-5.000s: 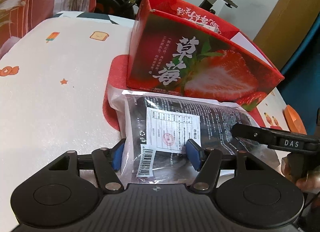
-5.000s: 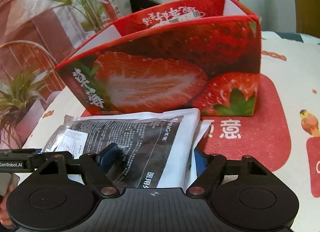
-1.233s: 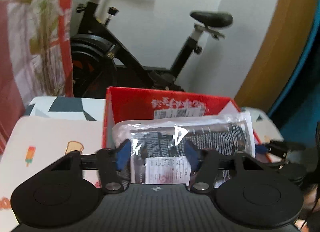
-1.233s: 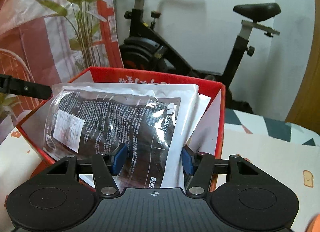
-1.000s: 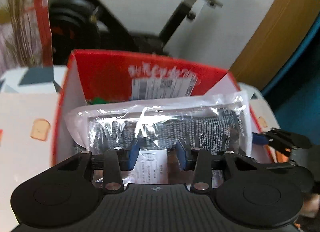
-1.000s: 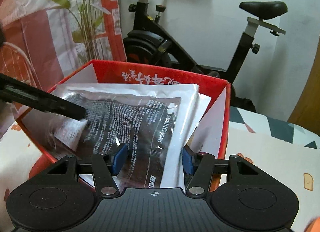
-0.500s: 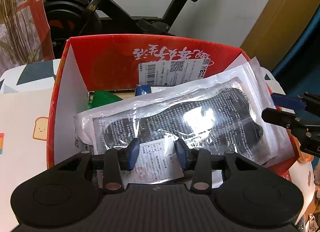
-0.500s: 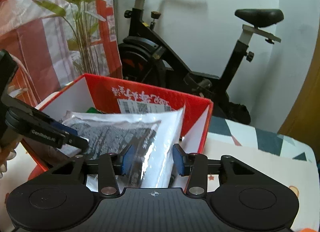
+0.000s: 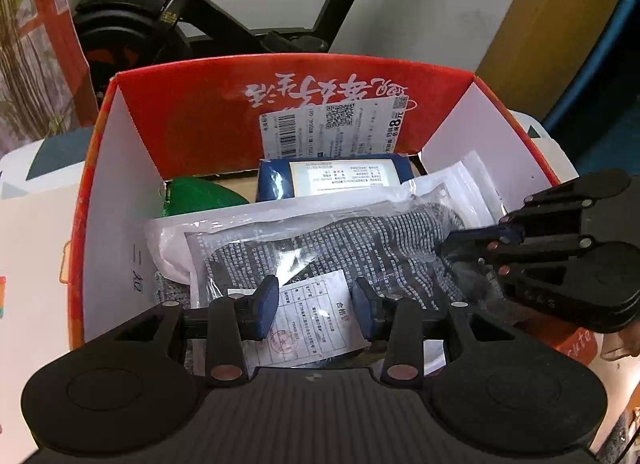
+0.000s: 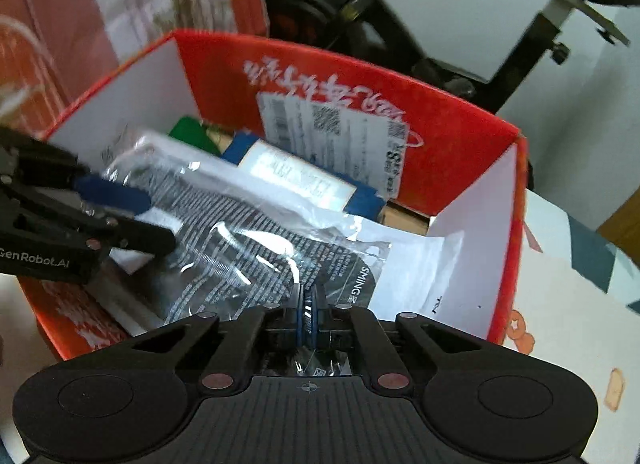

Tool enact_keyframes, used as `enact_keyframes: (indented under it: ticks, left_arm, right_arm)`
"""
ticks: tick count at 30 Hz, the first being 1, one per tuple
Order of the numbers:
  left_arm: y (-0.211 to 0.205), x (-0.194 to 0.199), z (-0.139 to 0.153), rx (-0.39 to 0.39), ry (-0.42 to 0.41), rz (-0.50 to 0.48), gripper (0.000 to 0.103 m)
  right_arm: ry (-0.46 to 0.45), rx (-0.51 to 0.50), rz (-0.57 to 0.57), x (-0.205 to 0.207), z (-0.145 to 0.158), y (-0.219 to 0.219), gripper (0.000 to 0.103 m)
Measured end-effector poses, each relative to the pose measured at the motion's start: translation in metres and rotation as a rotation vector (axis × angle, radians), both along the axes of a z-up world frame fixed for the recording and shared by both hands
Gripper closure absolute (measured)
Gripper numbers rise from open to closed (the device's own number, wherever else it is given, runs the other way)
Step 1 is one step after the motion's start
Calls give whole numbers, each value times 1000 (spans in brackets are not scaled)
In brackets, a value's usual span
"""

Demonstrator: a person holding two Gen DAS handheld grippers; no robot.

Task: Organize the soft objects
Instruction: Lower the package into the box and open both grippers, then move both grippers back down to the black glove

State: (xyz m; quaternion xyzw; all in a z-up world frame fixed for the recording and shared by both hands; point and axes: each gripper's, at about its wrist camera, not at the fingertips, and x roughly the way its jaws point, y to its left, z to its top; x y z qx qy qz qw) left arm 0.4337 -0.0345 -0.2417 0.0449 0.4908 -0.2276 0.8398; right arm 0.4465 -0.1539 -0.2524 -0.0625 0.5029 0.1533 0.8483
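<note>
A clear plastic packet [image 9: 340, 240] with dark printed contents and a white label lies slanted inside the red strawberry box [image 9: 180, 111]. My left gripper [image 9: 314, 306] is shut on the packet's near end, its blue pads on either side of the label. From the right, my right gripper [image 9: 472, 242] reaches the packet's other end. In the right wrist view the packet [image 10: 248, 232] spreads across the box [image 10: 460, 131]. There my right gripper [image 10: 308, 316] is shut, pads together with the packet's thin edge pinched between them. My left gripper [image 10: 160, 219] comes in from the left.
Under the packet in the box lie a blue packet [image 9: 336, 179] and a green item [image 9: 196, 195]. A shipping label [image 9: 332, 131] is stuck to the back wall. An exercise bike [image 9: 132, 19] stands behind. The white printed tablecloth [image 10: 560, 324] surrounds the box.
The packet has sunk from above the rim down into the box. My right gripper's jaws, wide around the packet before, have closed together on its edge. Both views have tipped downward.
</note>
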Motion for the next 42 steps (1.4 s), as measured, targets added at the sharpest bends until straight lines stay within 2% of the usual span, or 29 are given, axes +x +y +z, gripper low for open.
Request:
enact_keyframes:
  ticks: [5,9,13,14,17,22,24,27,28,29,30,31,32,33,36,39,42]
  left_arm:
    - [0,1,-4,-3,8,-10,60]
    - [-2,1,-5,5,8,-4,60]
    - [1,-5,-1,-18,-20,32,58]
    - [2,-8,0,-14,-31,36,57]
    - [3,-18,8,18,-65,42,54]
    - [4,-44,27,48,-131,22,54]
    - [7,-56,35,54,-168,22,49]
    - [14,-77,48,55,-237,47,35]
    - [17,-83,52,50,-258,57,27]
    - [20,-89,56,45,-279,72,18]
    - [24,-97,60,39,-304,90,13]
    - [28,-105,65,35,-326,108,3]
    - [32,-111,70,30,-348,123,0]
    - [36,-121,75,19,-377,142,0]
    - [46,-144,84,-11,-434,189,0]
    - [49,-166,89,-13,-485,202,0]
    - [47,-190,89,38,-561,212,0]
  right_arm:
    - [71,21,1,7,-6,-3,99]
    - [82,29,4,5,-8,-5,99]
    - [18,34,-35,-4,-3,-7,97]
    - [-3,35,-61,-7,-1,-10,91]
    - [-61,59,-116,-18,9,-15,85]
    - [-154,106,-160,-45,26,-17,80]
    - [-186,118,-177,-56,33,-17,65]
    - [-229,129,-200,-73,42,-18,49]
    - [-238,132,-206,-78,45,-18,46]
    - [-249,136,-215,-84,48,-18,38]
    - [-263,138,-221,-89,51,-18,30]
    - [-277,134,-228,-95,53,-17,27]
    - [-294,124,-232,-102,56,-16,20]
    - [-316,116,-232,-109,59,-15,11]
    - [-375,132,-225,-135,68,-14,1]
    - [-409,143,-231,-158,75,-13,0]
    - [-459,155,-230,-182,81,-11,0]
